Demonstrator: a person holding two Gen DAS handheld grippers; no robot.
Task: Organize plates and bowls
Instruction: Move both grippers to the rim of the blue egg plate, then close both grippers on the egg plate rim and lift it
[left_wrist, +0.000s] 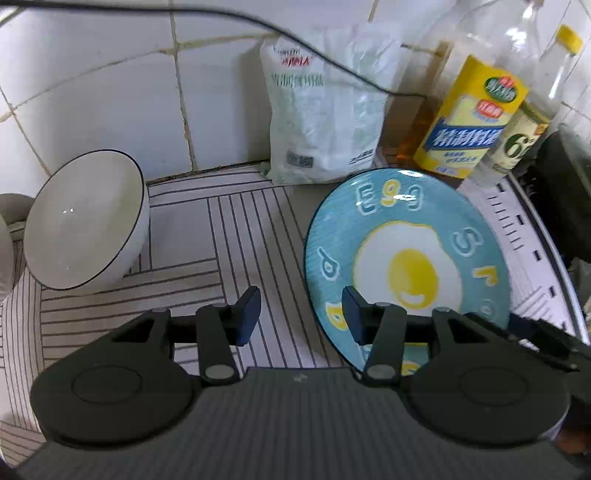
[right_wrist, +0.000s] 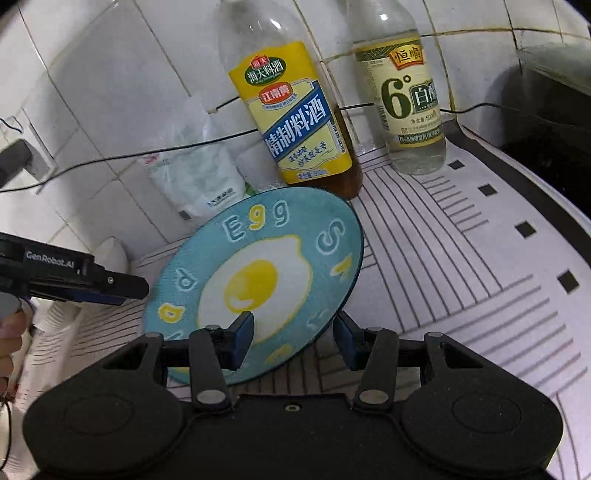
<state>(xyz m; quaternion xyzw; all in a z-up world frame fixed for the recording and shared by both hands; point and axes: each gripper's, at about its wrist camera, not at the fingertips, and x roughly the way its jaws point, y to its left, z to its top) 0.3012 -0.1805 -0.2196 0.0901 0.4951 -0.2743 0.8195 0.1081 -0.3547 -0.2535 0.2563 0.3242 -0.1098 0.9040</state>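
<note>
A blue plate (left_wrist: 406, 236) printed with a fried egg hangs tilted above the striped mat. My right gripper (right_wrist: 293, 338) is shut on the near rim of the plate (right_wrist: 258, 258), one pad on its face and the other under its edge. My left gripper (left_wrist: 301, 314) is open with only mat between its pads; the plate's left rim lies beside its right finger. In the right wrist view the left gripper (right_wrist: 142, 288) points at the plate's left edge without touching it. A white bowl (left_wrist: 85, 221) with a dark rim leans on its side at the far left.
Against the tiled wall stand a white bag (left_wrist: 321, 122), a yellow-labelled cooking wine bottle (right_wrist: 291, 122) and a vinegar bottle (right_wrist: 410, 92). A black cable (right_wrist: 110, 158) runs along the wall. A dark appliance (right_wrist: 554, 110) sits at the right. A person's hand (right_wrist: 11, 332) shows at the left edge.
</note>
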